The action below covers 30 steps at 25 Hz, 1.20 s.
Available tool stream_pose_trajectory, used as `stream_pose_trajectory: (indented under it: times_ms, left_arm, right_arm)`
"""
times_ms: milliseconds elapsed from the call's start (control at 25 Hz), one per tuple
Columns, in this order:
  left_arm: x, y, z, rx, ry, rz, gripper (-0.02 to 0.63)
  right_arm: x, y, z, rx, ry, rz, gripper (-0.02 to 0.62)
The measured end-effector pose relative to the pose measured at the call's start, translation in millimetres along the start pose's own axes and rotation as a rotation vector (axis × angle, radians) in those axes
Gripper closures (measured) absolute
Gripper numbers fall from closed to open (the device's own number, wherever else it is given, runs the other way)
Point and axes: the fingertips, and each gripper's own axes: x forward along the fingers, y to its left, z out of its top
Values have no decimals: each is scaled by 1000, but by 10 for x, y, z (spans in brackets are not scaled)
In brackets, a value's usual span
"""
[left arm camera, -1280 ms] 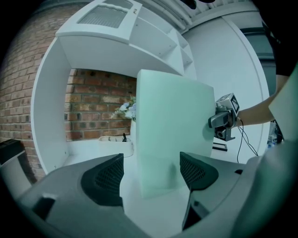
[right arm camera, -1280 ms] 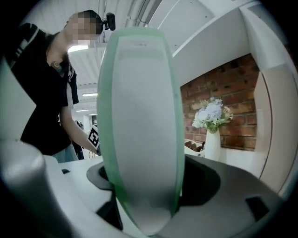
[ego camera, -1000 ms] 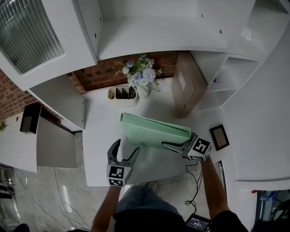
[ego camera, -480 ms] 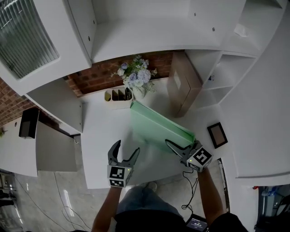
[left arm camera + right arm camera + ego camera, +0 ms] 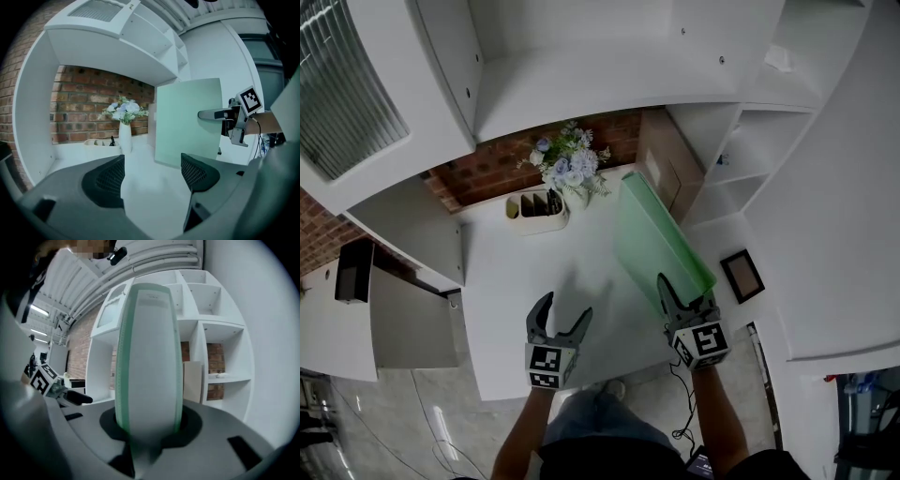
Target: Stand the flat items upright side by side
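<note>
A pale green folder [image 5: 661, 239] stands on its edge on the white desk [image 5: 516, 291], its far end near the brown cardboard box [image 5: 667, 169]. My right gripper [image 5: 684, 298] is shut on the folder's near end; its spine [image 5: 149, 357] fills the space between the jaws in the right gripper view. In the left gripper view the folder's [image 5: 187, 122] broad side faces me with the right gripper [image 5: 220, 114] clamped on it. My left gripper [image 5: 564, 314] hovers open over the desk's front left, nothing between its pads [image 5: 104, 180].
A vase of flowers [image 5: 567, 169] and a cream desk organizer [image 5: 534, 204] stand at the back by the brick wall. White open shelves [image 5: 741, 159] rise at the right. A small picture frame [image 5: 741, 275] lies to the right of the folder.
The folder swung from lying across the desk to pointing away from me and shifted right toward the box. My right gripper turned with it. The left gripper stayed in place.
</note>
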Motion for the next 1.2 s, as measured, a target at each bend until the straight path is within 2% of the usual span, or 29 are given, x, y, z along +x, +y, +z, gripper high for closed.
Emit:
stream_pose_trajectory:
  times_ms: [200,520,1200]
  left_arm:
    - [23,48,-6,-13,-5,-7,256]
    - [39,272,-18,-40,-4,18,256]
    - [156,661,48,-74,-14,64,256]
  right_arm:
    - [241,-122,74,8,-26,-146,478]
    - [830,-329,83,32,-11,-273,479]
    - [1871,-589,75,10,-16,-313,476]
